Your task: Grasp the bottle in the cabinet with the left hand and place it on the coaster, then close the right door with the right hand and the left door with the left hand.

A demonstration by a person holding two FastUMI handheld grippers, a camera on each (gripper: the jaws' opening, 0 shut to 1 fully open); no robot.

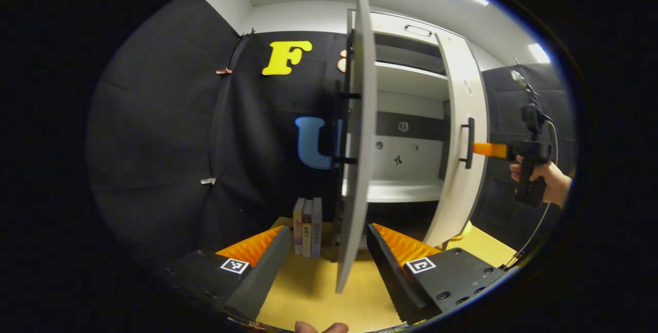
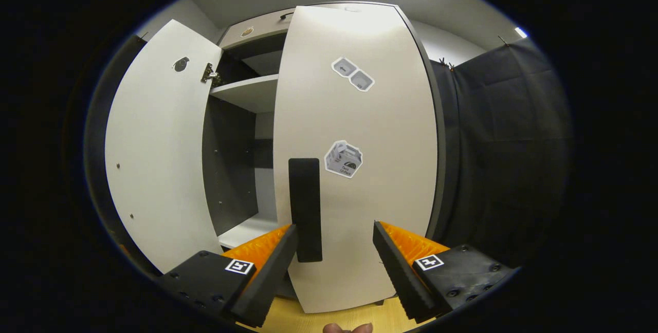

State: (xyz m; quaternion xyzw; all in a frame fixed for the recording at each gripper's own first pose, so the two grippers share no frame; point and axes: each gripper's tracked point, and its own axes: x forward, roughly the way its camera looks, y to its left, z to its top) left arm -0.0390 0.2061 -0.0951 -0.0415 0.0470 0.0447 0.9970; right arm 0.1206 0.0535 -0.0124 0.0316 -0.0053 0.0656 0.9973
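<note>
Two doors of cabinet standing open. Left gripper hovering with jaws wide apart, gripping nothing; left door showing edge-on between jaws, just ahead, over yellow table. Books standing beyond left jaw. Right gripper also open-jawed, facing right door; black handle sitting between jaws, nearer left one, contact unclear. Bottle and coaster: cannot tell where they are lying.
</note>
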